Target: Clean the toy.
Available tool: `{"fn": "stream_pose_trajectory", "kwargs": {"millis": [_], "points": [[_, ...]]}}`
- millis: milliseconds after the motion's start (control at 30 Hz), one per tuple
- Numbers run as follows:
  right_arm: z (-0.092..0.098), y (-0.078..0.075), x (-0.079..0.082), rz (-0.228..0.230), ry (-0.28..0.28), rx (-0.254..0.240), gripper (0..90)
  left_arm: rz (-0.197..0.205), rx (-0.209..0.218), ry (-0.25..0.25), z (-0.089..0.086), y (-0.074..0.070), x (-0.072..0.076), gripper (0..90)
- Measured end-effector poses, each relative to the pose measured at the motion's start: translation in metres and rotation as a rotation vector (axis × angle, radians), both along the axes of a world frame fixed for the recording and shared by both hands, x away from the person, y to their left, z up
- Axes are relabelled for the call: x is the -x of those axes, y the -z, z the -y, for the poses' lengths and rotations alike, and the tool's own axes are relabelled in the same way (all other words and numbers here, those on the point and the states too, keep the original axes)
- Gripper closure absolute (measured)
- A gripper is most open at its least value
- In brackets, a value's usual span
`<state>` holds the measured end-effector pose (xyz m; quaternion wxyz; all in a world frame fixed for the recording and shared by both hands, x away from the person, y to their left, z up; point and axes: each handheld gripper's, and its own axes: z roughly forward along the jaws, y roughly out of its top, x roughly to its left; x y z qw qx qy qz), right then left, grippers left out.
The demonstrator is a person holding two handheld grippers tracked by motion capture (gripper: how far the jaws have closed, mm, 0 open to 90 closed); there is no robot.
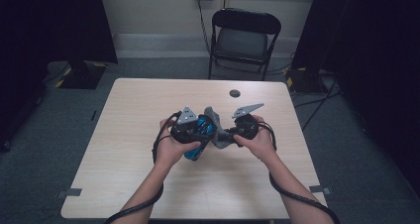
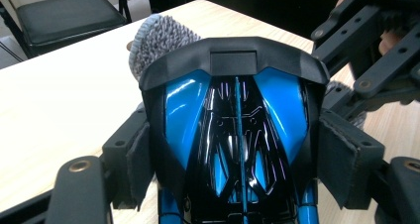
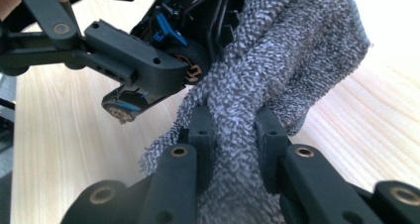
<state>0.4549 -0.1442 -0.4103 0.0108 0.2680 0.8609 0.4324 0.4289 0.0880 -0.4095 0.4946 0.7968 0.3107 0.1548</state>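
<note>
While the left gripper (image 2: 233, 149) stands clamped on the sides of a glossy blue-and-black toy car (image 2: 235, 135), the right gripper (image 3: 233, 135) has its jaws pinched tight on a bunched grey cloth (image 3: 277, 60), and both are held up off the table (image 1: 124, 135), over its middle and somewhat toward the near edge. The car looks to be getting a wipe, with the cloth draped against its far end and underside.

The main risk, as I judge it, is the car slipping. Its shell is smooth and tapered, and the pads (image 2: 346, 157) bear on curved flanks, so a firm rub from the cloth could push it forward out of the jaws and drop it onto the tabletop.

A second risk sits in the cloth. Its loose loops lie right against a wheel (image 3: 121, 110) and the chassis parts; a drag in the wrong direction could snag the towelling there and tug the car askew.

Third, the two grippers work very near each other, and a careless sweep could knock jaw against jaw and loosen either hold.
</note>
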Motion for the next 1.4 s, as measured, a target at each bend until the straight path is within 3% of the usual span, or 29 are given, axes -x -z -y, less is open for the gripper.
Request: {"fn": "stream_pose_trajectory", "kwargs": {"millis": [533, 933, 1400], "points": [[-0.018, 0.027, 0.012, -0.080, -0.050, -0.084, 74.7, 0.004, 0.012, 0.003, 0.002, -0.006, -0.002, 25.4], [-0.034, 0.040, 0.020, -0.091, -0.087, -0.068, 74.7, 0.001, 0.017, -0.006, -0.001, -0.008, -0.004, 25.4], [-0.050, 0.056, 0.031, -0.123, -0.155, -0.046, 74.6, 0.032, 0.032, -0.035, -0.004, -0.019, -0.008, 25.4]]}}
